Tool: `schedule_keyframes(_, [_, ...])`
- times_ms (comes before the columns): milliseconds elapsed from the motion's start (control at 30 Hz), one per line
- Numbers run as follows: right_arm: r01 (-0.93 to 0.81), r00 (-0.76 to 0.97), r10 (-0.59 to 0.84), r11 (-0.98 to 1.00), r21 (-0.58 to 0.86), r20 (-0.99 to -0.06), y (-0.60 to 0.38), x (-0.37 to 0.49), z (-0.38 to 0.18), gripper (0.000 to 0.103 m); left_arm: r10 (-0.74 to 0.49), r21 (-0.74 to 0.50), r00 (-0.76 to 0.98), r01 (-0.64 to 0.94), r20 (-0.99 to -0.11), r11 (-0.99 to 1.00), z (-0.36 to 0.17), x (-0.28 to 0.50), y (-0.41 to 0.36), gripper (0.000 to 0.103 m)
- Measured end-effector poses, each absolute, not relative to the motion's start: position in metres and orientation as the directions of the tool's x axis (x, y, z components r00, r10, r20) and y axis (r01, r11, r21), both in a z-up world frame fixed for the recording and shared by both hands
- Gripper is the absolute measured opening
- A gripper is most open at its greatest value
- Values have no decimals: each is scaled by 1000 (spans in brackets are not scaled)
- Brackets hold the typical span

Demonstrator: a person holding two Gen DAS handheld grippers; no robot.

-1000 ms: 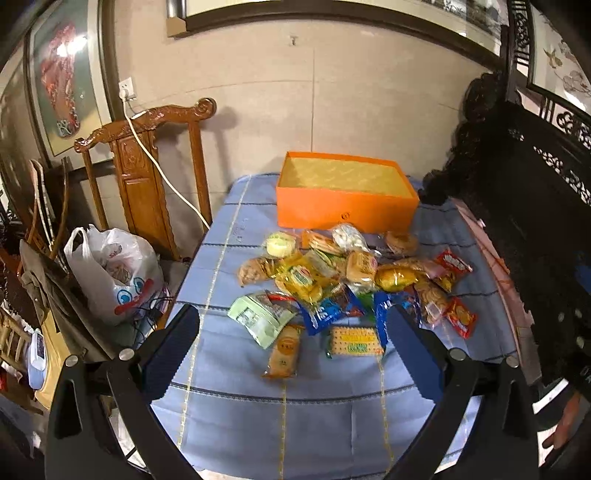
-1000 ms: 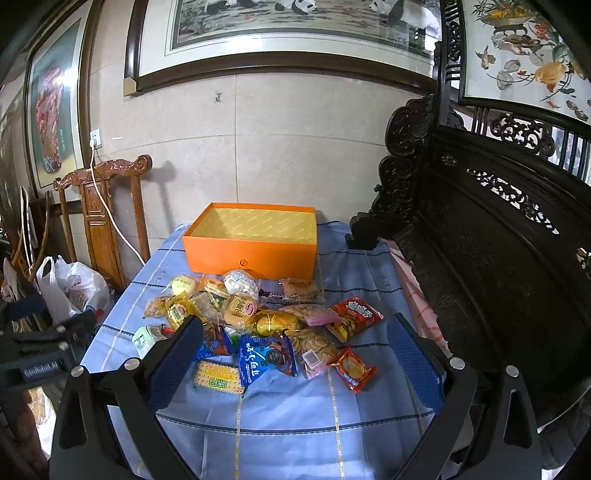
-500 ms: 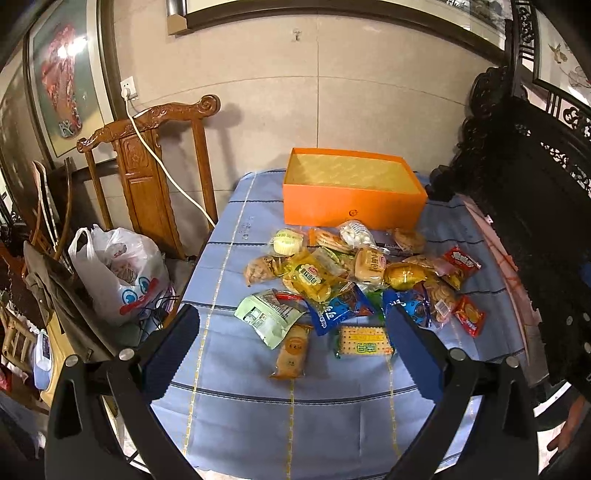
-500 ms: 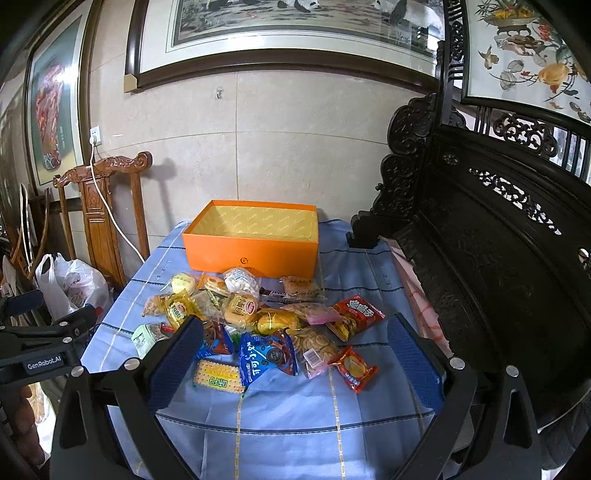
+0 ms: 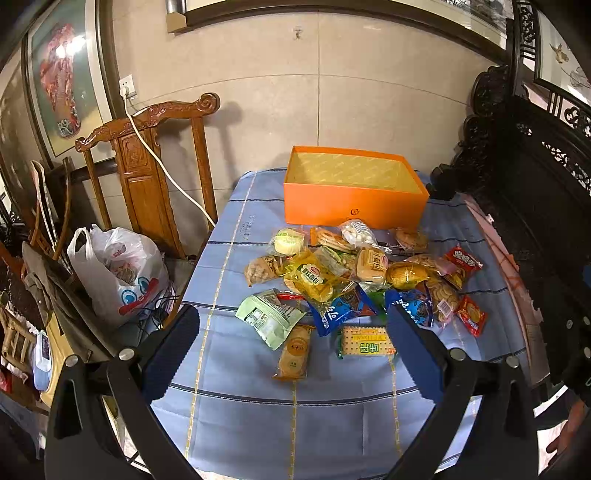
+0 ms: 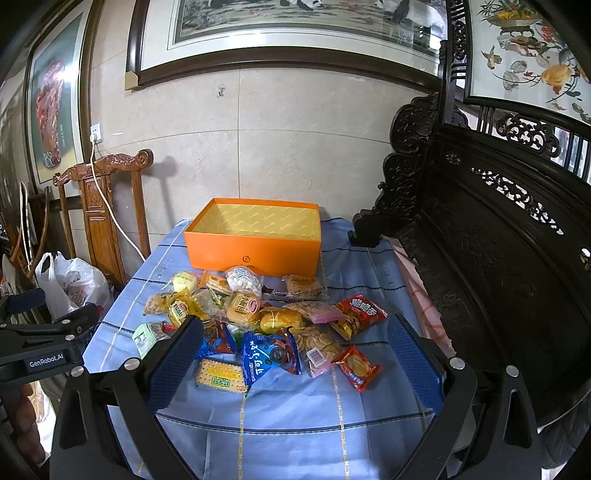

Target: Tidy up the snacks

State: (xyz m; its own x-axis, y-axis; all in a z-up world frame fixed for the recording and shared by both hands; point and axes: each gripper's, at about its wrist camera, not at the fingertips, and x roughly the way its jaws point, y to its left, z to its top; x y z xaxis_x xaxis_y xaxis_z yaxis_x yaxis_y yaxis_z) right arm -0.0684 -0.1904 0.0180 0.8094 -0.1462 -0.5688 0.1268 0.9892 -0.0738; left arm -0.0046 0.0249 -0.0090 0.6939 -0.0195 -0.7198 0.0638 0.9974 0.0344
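Observation:
An empty orange box stands at the far end of the blue tablecloth. In front of it lies a loose heap of several wrapped snacks: a pale green pouch, a yellow bag, a blue packet, a green cracker pack, a red packet. My left gripper hovers open above the near table, nothing between its fingers. My right gripper is open too, short of the heap. The left gripper's body shows at the right wrist view's left edge.
A carved wooden chair with a white cable stands left of the table, a white plastic bag beside it. A dark carved bench runs along the right side. A tiled wall with framed pictures is behind.
Both views have drifted slightly; the left wrist camera has shifted so the box and snacks sit a little further right. Both grippers stay open and no snack has moved.

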Motion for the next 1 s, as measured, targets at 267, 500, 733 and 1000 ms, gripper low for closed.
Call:
schedule_keyframes(267, [124, 809, -140, 990, -67, -571, -189, -68, 17, 99, -19, 34, 693, 63, -720, 997, -9, -4, 25, 99])
schedule_keyframes(500, [124, 808, -139, 990, -65, -573, -188, -68, 17, 99, -23, 36, 695, 70, -719, 997, -11, -3, 25, 99])
schedule_keyframes(733, [131, 802, -144, 989, -65, -579, -182, -65, 11, 99, -32, 29, 687, 77, -726, 997, -17, 1, 28, 99])
schedule_keyframes(1000, [151, 785, -160, 986, -65, -599, -174, -56, 3, 99, -46, 28, 670, 99, -741, 995, -26, 14, 32, 99])
